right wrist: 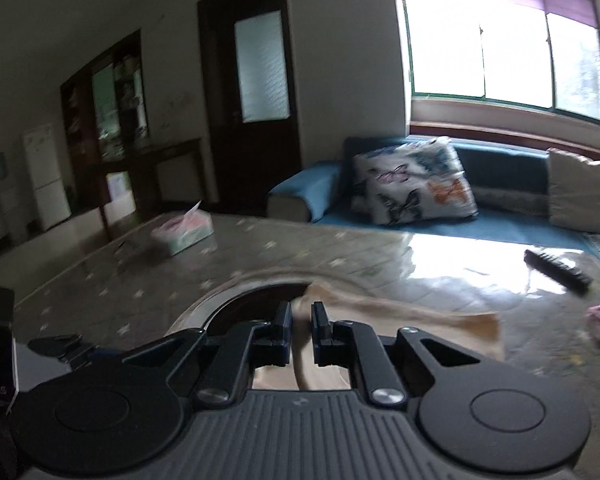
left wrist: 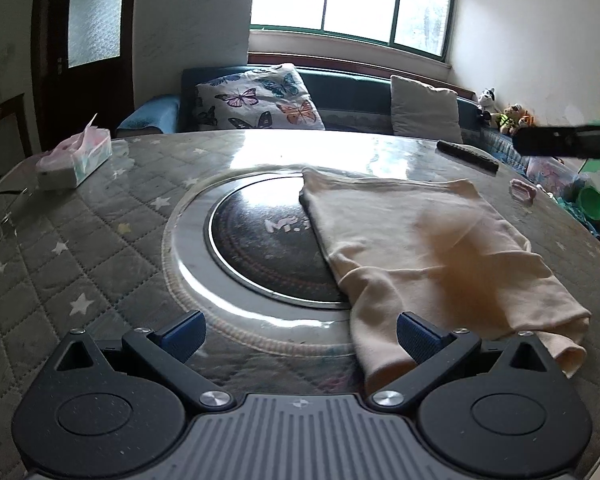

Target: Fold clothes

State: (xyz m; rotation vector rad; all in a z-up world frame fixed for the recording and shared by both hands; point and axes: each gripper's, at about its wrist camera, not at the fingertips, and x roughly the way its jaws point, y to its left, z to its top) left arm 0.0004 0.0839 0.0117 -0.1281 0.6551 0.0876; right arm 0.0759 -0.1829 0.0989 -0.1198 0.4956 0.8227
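Our right claw [right wrist: 301,320] pinches a fold of the cream cotton garment [left wrist: 432,248], which lies on the quilted grey surface [left wrist: 100,240]. Our left claw [left wrist: 300,330] gapes wide and empty, the garment's near sleeve just beside its right finger, long axis running away rightward.

black tool [left wrist: 300,334], blue pads [left wrist: 182,330]

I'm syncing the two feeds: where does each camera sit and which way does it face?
Left wrist: low over the table, facing the sofa and window; its own open gripper shows, right finger over the cream garment.
Right wrist: higher, facing the sofa and door; its gripper is shut on the garment.
Shared: garment, tissue box, butterfly pillow, remote.
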